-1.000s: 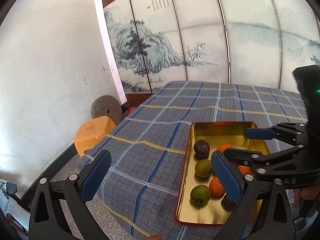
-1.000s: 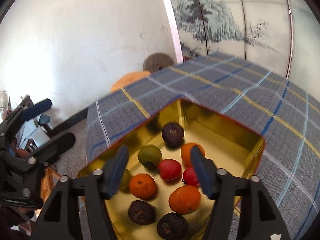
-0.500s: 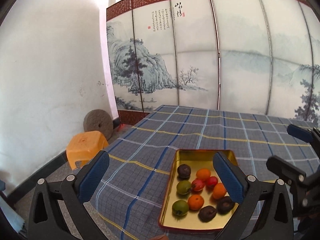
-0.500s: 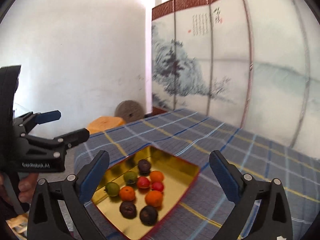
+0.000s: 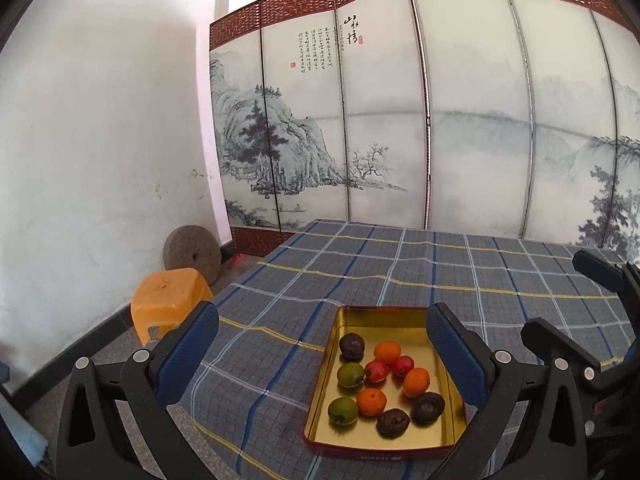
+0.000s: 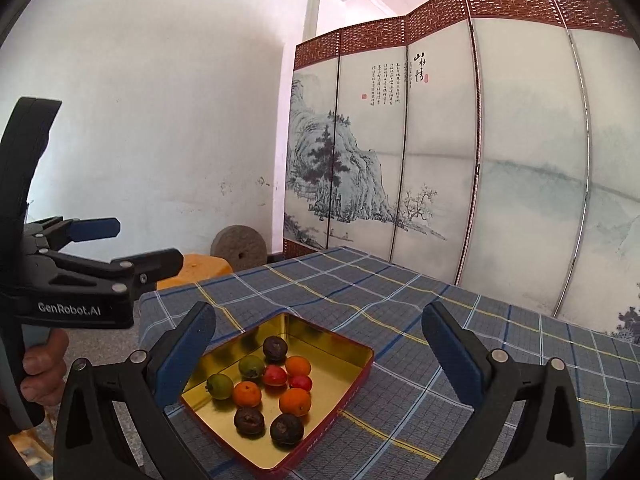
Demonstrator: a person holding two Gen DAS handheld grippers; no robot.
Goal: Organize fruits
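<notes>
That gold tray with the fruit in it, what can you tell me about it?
The tray is a shallow rectangular tin, shiny gold inside and red on its outer walls, with faint lettering on the near side. It lies flat on the checked tablecloth near the table's front edge. Ten small fruits rest on its floor: three orange, three dark brown, two green, two red. Both grippers hang open above it, touching nothing.

glossy gold metal tray [image 5: 448, 392] on matt checked cloth [image 5: 360, 272].

"GenRobot.AI" on left claw [image 6: 140, 246] body, unreadable calligraphy on folding screen [image 6: 440, 140]
</notes>
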